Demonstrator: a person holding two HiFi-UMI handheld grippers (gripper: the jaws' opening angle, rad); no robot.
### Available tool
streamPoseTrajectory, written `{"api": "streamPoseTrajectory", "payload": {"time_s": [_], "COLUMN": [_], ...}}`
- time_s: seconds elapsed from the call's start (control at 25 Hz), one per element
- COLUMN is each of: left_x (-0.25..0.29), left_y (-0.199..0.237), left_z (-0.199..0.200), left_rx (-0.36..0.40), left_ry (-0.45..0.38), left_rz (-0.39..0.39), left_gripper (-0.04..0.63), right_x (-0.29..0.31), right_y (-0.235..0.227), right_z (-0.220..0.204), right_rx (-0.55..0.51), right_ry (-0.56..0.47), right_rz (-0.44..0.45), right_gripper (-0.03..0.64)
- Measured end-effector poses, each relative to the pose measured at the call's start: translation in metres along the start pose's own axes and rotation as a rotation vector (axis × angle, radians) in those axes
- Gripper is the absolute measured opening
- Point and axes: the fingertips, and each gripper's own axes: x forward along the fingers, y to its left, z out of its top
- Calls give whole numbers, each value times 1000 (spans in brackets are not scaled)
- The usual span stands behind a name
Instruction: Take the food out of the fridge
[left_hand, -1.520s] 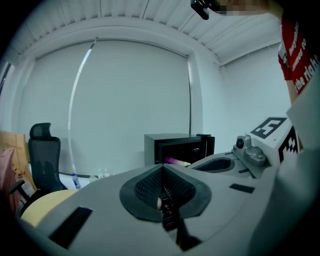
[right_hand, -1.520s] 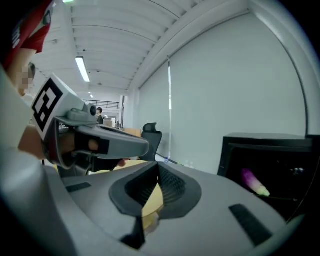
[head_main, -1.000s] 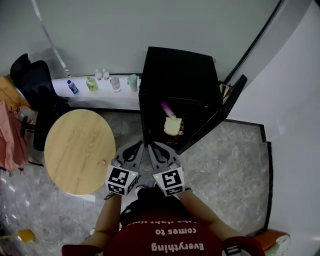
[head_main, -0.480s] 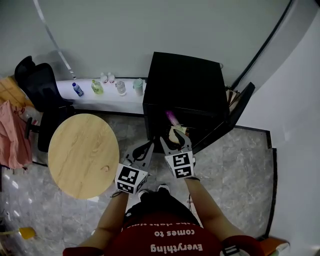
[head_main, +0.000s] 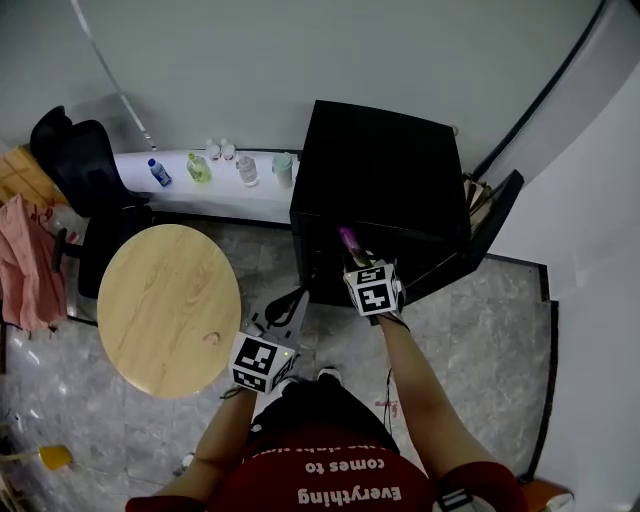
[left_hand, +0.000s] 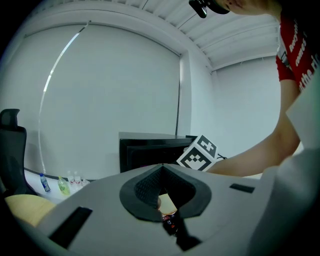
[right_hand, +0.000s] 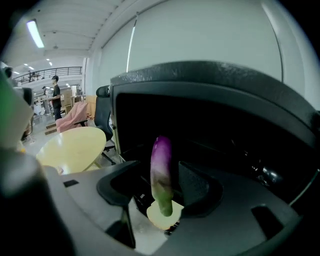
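The black fridge stands open, its door swung to the right. A purple-and-green eggplant stands inside, leaning over a pale slice of bread. In the head view the eggplant shows just past my right gripper's marker cube. My right gripper reaches into the fridge mouth. Its jaws have just been opening and now stand open, with the eggplant between them and a gap on each side. My left gripper hangs low over the floor in front of the fridge, its jaws shut on nothing.
A round wooden table stands left of the fridge. A white ledge behind it holds several bottles, and a black chair sits at the far left. The floor is grey tile.
My right gripper has gone from beside the left one forward and down into the fridge opening, and its jaws have spread apart. The left gripper has drifted slightly.
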Motion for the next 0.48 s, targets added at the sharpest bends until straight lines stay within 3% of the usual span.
{"api": "streamPoseTrajectory", "payload": {"time_s": [0.4, 0.48], "left_x": [-2, -1], "left_y": [21, 23], "left_z": [-4, -6], "left_rx": [-21, -29], "left_ry": [19, 30], "left_rz": [40, 40], "left_gripper": [6, 6], "right_x": [30, 30], "right_y": [-6, -5], "right_z": [-23, -23], "right_rx": [51, 64], "right_ry": [106, 109], "right_rz": [1, 18], "right_gripper": [215, 187]}}
